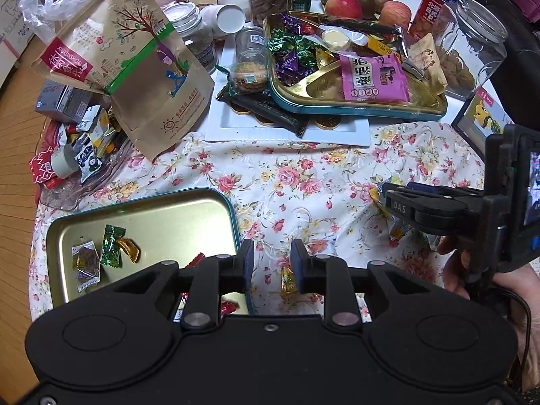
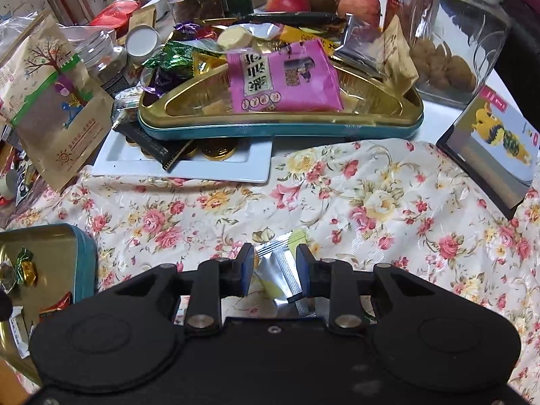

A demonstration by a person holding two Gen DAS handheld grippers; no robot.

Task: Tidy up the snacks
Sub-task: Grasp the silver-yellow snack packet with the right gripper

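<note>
My left gripper (image 1: 271, 261) hangs partly open and empty, the tin tray (image 1: 216, 199) just to its left, a gold candy (image 1: 288, 281) below. My right gripper (image 2: 274, 271), nearer the silver sachet (image 2: 281, 270), straddles it partly open; its long axis runs away from me, between the pads.

A white cloth (image 2: 337, 195) carries pink and yellow roses. The teal-rimmed tin (image 1: 219, 199) is gold inside, the packet (image 2: 283, 77) magenta, and the sachet (image 2: 280, 270) silver, perhaps with pale yellow.
</note>
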